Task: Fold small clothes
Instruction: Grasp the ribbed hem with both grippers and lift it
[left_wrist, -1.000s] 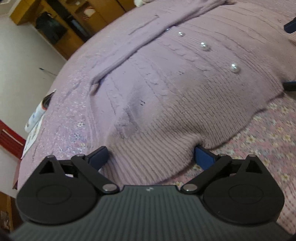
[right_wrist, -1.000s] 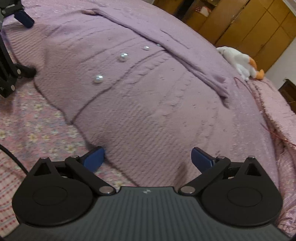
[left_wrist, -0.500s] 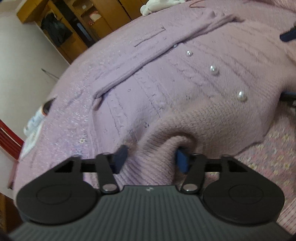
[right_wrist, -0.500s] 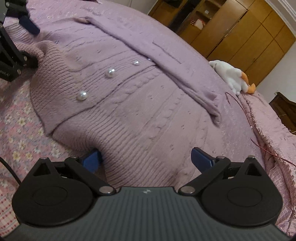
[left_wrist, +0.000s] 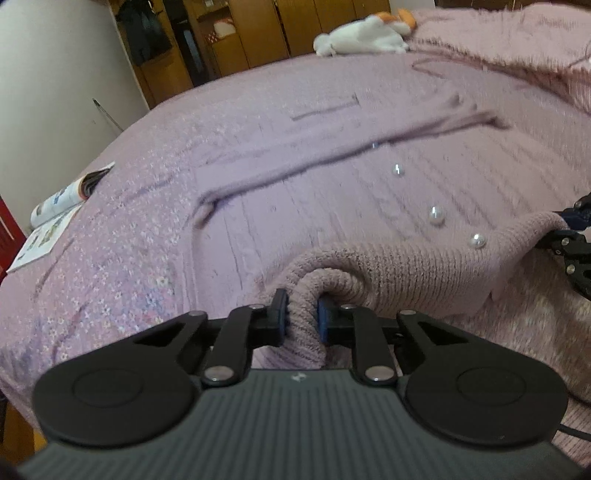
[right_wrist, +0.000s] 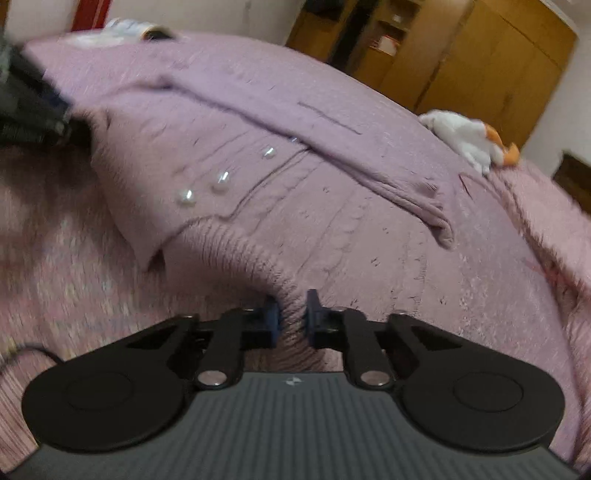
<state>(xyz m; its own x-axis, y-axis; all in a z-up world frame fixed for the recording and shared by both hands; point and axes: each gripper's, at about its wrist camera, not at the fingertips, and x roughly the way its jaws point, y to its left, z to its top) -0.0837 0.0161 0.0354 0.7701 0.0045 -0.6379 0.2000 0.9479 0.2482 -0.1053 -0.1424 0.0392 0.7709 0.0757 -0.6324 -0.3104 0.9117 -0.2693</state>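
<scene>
A lilac knitted cardigan (left_wrist: 332, 206) with pearl buttons (left_wrist: 436, 215) lies flat on the bed, one sleeve (left_wrist: 332, 147) folded across its chest. My left gripper (left_wrist: 301, 308) is closing, its pads pressing a bunched fold of the ribbed hem and lifting it. In the right wrist view the cardigan (right_wrist: 351, 221) shows its buttons (right_wrist: 186, 198), and my right gripper (right_wrist: 291, 312) is shut on another pinch of the same hem. Each gripper shows at the edge of the other's view: the right one (left_wrist: 569, 240), the left one (right_wrist: 33, 110).
The bed has a lilac flowered bedspread (left_wrist: 129, 240) and a pink blanket (left_wrist: 517, 44) at its far side. A white and orange plush toy (left_wrist: 362, 37) (right_wrist: 465, 140) lies there. An open magazine (left_wrist: 55, 206) sits at the bed's left edge. Wooden wardrobes (right_wrist: 480, 62) stand behind.
Both grippers closed from wide open onto the hem and rose, lifting it off the bed. The views tilted up, showing more of the room.
</scene>
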